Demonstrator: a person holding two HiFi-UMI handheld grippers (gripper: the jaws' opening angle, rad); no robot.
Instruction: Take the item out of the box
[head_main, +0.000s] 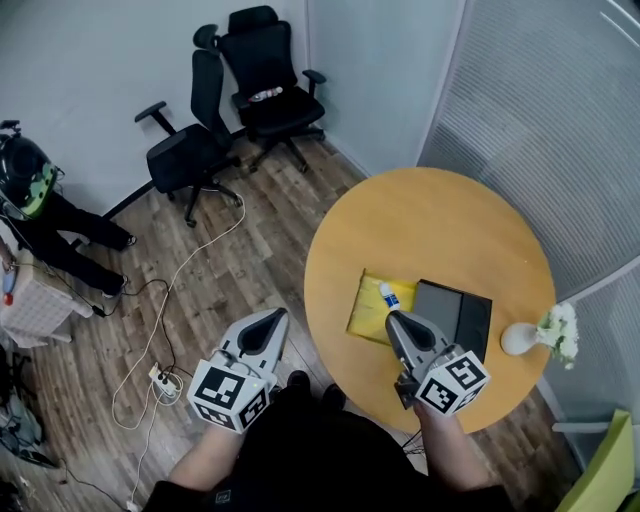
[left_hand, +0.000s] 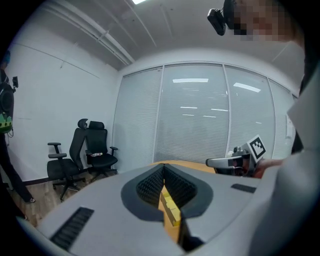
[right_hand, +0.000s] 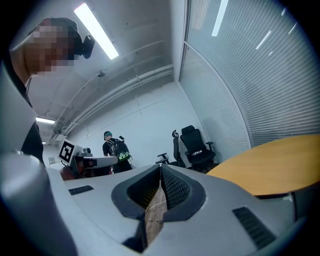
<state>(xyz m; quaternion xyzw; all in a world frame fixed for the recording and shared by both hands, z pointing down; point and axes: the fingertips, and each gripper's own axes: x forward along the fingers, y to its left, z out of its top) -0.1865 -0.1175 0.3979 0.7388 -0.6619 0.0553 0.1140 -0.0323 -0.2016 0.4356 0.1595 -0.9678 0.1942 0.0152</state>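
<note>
The box (head_main: 455, 315), flat, dark grey and rectangular, lies on the round worktop (head_main: 430, 220) near its front edge, just beside a yellow padded packet (head_main: 368, 305) on its left. Whether the box is open cannot be told from above. A small white bottle (head_main: 387, 294) with a blue cap lies on the packet next to the box; its lower end is cut off by the right gripper (head_main: 392, 318). That gripper hangs over the front of the worktop, tip at the bottle, its fingers (right_hand: 172, 187) pressed together with nothing between them. The left gripper (head_main: 277, 314) is off the worktop, over the floor (head_main: 260, 230), fingers (left_hand: 150, 187) likewise together and empty. A white vase (head_main: 518, 339) of pale flowers stands at the worktop's right rim. The worktop is smooth light wood, and the floor is wood-grain plank with a white cable (head_main: 190, 270) trailing to a power strip. Two black office chairs (head_main: 265, 70) stand against the white wall; a ribbed translucent partition (head_main: 560, 110) closes the right side. A person (head_main: 30, 190) is partly cut off at the left edge.
</note>
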